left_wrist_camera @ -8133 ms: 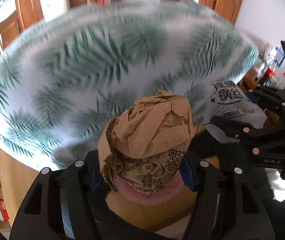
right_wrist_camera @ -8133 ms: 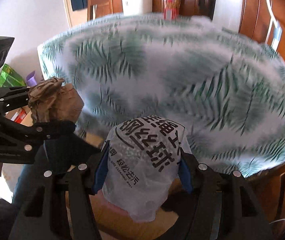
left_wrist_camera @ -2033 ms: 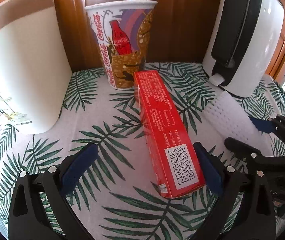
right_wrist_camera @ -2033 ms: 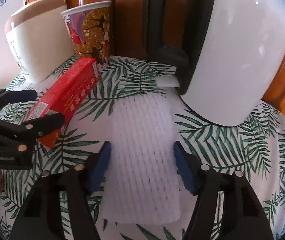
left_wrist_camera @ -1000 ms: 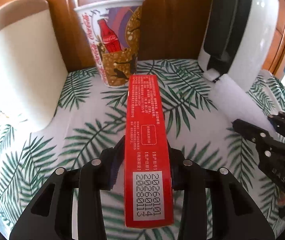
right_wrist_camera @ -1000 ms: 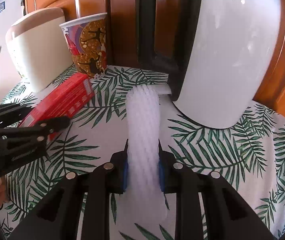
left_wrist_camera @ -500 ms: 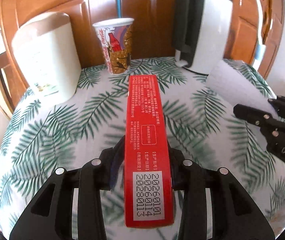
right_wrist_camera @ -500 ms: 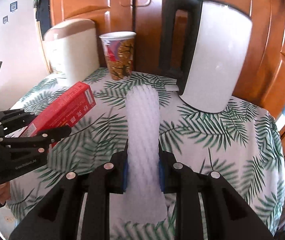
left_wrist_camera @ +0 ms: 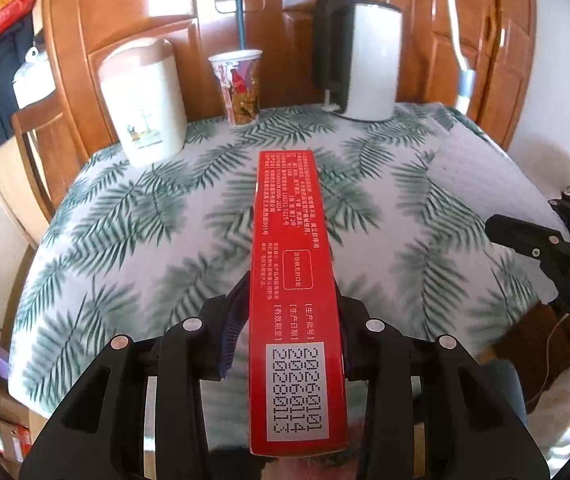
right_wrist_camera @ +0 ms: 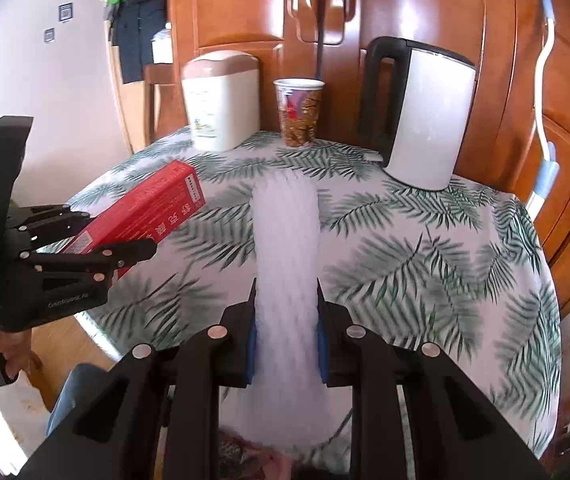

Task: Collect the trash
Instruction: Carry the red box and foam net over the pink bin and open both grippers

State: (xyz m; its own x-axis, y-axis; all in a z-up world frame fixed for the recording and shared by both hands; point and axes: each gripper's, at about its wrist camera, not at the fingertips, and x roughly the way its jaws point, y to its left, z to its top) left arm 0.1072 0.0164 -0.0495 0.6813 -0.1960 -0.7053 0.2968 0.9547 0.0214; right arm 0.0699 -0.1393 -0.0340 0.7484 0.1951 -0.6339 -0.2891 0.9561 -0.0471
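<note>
Left gripper (left_wrist_camera: pixel 291 320): jaws clamped on red box (left_wrist_camera: pixel 294 288), above the bench (left_wrist_camera: pixel 133 240). Right gripper (right_wrist_camera: pixel 285 320): jaws closed on white foam net (right_wrist_camera: pixel 287 264), beside the box

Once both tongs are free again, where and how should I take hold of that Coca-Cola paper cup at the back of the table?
Grip the paper cup around its middle, from the front, level with the table. It stands upright and tapers downward, so a mid-wall pinch likely holds better than one near the base. The canister and kettle flank it with gaps, and the cabinet doors behind block other approaches. Squeeze gently; the wall may buckle.
</note>
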